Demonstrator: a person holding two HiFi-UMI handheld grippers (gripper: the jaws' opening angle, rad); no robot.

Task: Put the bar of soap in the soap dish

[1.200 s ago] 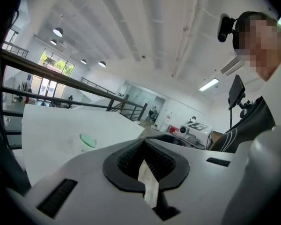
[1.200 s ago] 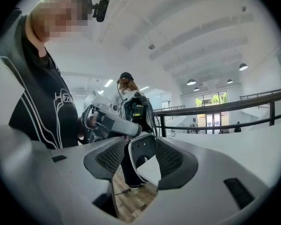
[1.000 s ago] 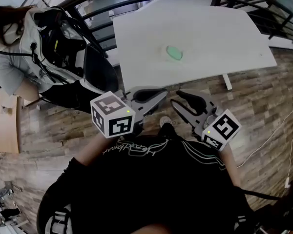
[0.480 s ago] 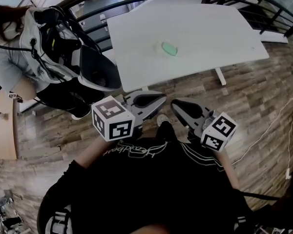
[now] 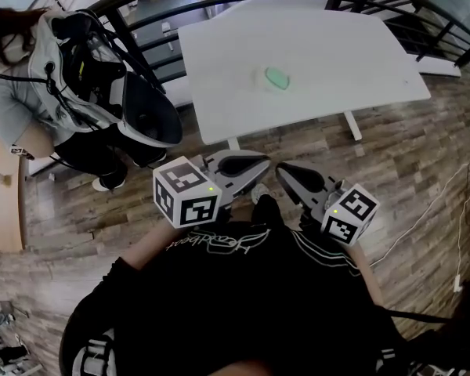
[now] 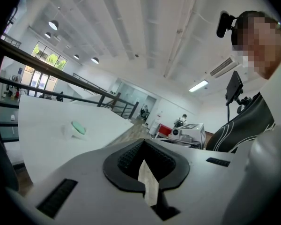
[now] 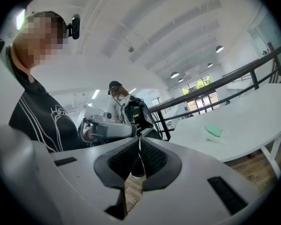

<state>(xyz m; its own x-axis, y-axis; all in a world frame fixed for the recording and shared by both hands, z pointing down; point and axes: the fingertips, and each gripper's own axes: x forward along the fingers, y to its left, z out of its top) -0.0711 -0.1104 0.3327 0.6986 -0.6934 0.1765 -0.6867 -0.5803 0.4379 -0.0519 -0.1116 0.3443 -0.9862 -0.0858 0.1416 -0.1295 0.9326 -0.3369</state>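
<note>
The green bar of soap [image 5: 277,77] lies out on the far middle of the white tabletop [image 5: 337,53], well apart from both grippers. In the left gripper view it appears to sit on a pale, see-through soap dish [image 6: 69,134], though whether it is properly in the dish or only against it cannot be told. The rest of the tabletop around them is bare white.

Nearer, over the wooden floor [image 5: 407,155], the left gripper [image 5: 260,163] and the right gripper [image 5: 283,171] are held close in front of the person's black shirt [image 5: 243,288], side by side with their tips just beside each other and pointing towards the tabletop. The left gripper's fingers [image 6: 126,157] are clenched tip to tip with nothing between them. The right gripper's fingers [image 7: 152,159] have just been closing and now meet at the tips, also with nothing between them; only floor shows through the slit.

To the left, beside the tabletop's near left corner, stands another person in a grey jacket [image 5: 23,100]. A dark railing [image 5: 219,10] curves round the far side.
</note>
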